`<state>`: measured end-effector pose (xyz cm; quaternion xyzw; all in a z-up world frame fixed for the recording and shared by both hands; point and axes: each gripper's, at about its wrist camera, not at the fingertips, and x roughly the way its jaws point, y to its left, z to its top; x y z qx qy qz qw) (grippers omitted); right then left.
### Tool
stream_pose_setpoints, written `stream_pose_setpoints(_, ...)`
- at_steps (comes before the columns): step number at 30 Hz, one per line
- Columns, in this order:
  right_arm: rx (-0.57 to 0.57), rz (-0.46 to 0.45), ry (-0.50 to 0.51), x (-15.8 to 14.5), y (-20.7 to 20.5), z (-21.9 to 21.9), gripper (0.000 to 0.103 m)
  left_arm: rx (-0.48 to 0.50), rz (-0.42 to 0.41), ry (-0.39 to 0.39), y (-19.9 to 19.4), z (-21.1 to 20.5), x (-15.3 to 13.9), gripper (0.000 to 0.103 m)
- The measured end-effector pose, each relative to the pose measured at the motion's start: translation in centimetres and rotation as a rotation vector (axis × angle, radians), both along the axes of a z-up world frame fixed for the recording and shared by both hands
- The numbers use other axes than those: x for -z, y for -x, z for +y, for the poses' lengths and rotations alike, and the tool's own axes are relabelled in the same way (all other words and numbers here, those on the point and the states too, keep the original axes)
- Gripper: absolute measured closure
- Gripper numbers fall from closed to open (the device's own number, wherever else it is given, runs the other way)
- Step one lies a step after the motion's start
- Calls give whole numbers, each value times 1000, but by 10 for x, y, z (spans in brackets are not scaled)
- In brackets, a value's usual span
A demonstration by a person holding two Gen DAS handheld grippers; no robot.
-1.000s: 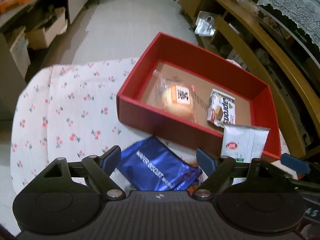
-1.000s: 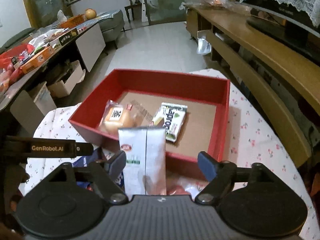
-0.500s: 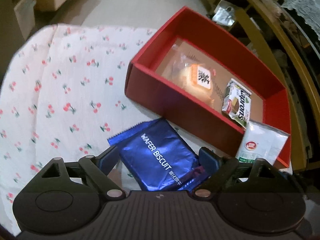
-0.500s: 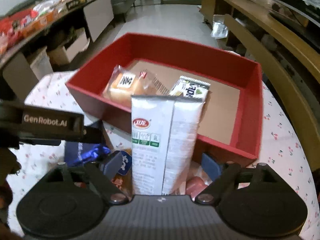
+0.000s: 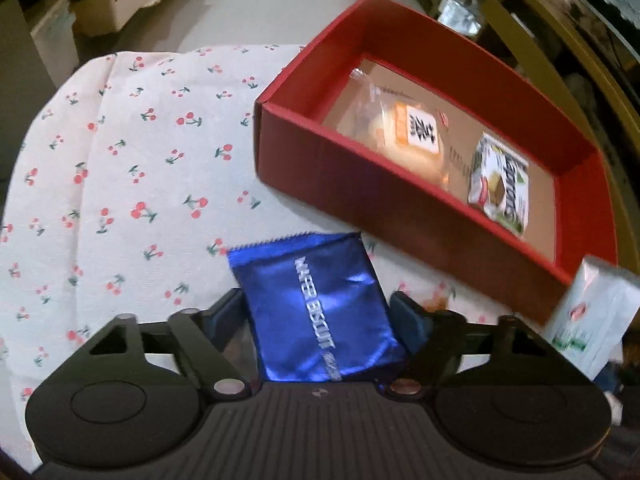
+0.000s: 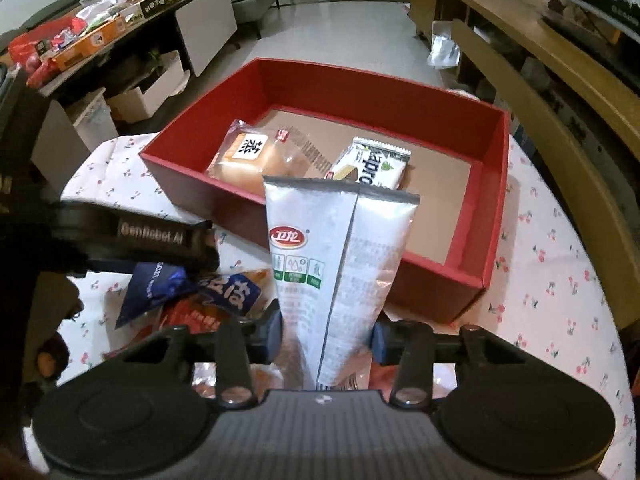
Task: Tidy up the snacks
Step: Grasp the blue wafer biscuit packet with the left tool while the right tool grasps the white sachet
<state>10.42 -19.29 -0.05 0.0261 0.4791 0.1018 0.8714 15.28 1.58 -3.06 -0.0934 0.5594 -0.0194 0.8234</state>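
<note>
My left gripper [image 5: 320, 312] points down at the table, jaws closing, with its pads against both sides of the blue wafer biscuit packet [image 5: 316, 312]. In the right wrist view this gripper shows as a black bar [image 6: 152, 236] over the blue packet [image 6: 148, 288]. The jaws of my right gripper [image 6: 326, 336] are closing and pinch an upright white snack packet [image 6: 328, 248], which also shows at the edge of the left wrist view [image 5: 592, 320]. Just beyond stands the red box [image 6: 492, 200] [image 5: 360, 196]. It holds a wrapped bun [image 6: 248, 156] [image 5: 404, 140] and a green-and-white wafer packet [image 6: 372, 164] [image 5: 500, 184].
A cherry-print cloth [image 5: 140, 184] covers the round table. Loose snack packets [image 6: 232, 292] lie by the box's near wall. A wooden shelf unit [image 6: 560, 92] runs along the right. A counter with goods [image 6: 100, 32] and cardboard boxes [image 6: 148, 92] stand at the left.
The left gripper sank over the blue packet and its jaws narrowed onto it; the packet turned in line with the fingers. The right jaws came together on the white packet.
</note>
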Motion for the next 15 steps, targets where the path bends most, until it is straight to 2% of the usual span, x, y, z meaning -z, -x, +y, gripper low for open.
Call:
stream_pose_setpoints(3, 6, -6, -20, -6, 8, -5, 63, -9, 20, 30, 11, 11, -3, 31)
stream_pose_setpoints(10, -1, 12, -22, -10, 35, -7, 64, 20, 37, 19, 36, 27, -7, 31)
stream_pose_setpoints(15, -6, 48, -12, 0, 30, -6, 63, 25, 39, -6, 28, 22, 1, 14)
